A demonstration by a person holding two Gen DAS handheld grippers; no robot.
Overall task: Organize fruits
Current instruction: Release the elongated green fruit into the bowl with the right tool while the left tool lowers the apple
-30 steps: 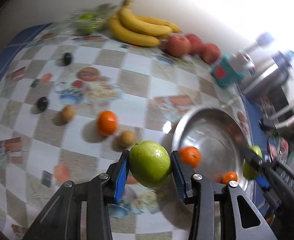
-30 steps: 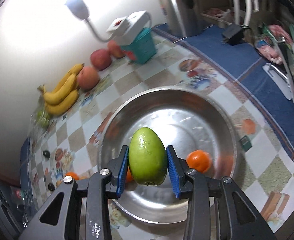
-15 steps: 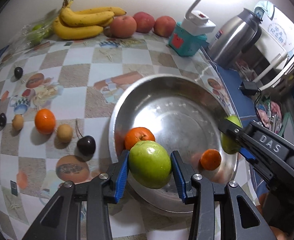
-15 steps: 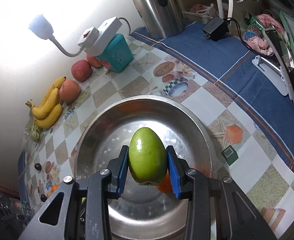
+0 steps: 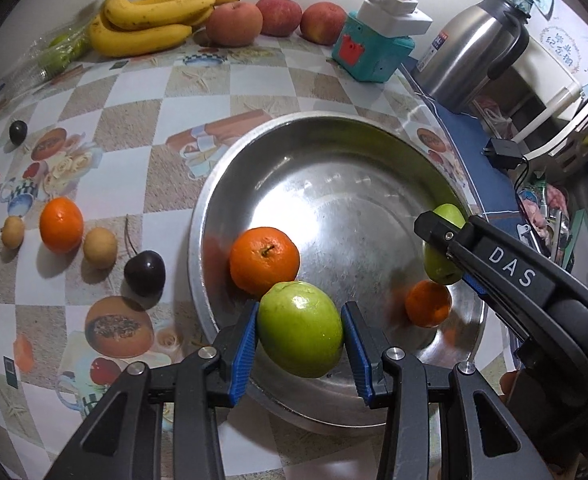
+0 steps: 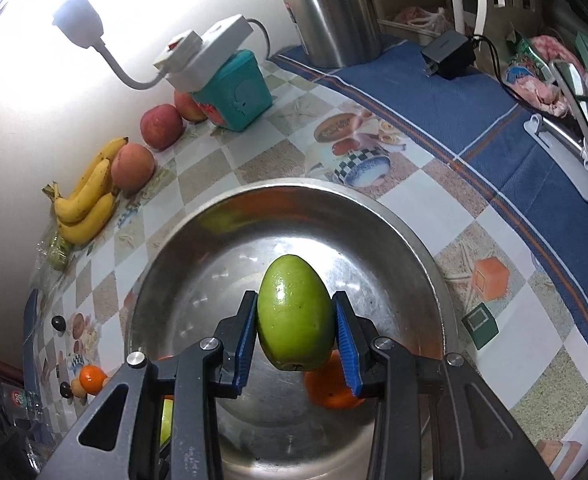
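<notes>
Left claw: blue pads pinching a round green guava at lower centre of the left view, over the near rim of the steel bowl; its long axis lies roughly across the frame, pad to pad.

Right claw: pads pinching an egg-shaped green guava at centre of the right view, over the bowl's floor; long axis upright in frame, narrow end toward the top, stem end toward the bottom.

Bowl contents: large orange at the left inner wall, just beside the left claw's fruit; small orange at lower right, partly under the right claw's fruit. The bowl's centre and far half are bare metal.

Counter, left of the bowl: orange, two small tan fruits, dark cherries, well apart from the rim.

Counter, upper edge by the wall: bananas, three apples, teal box.
</notes>
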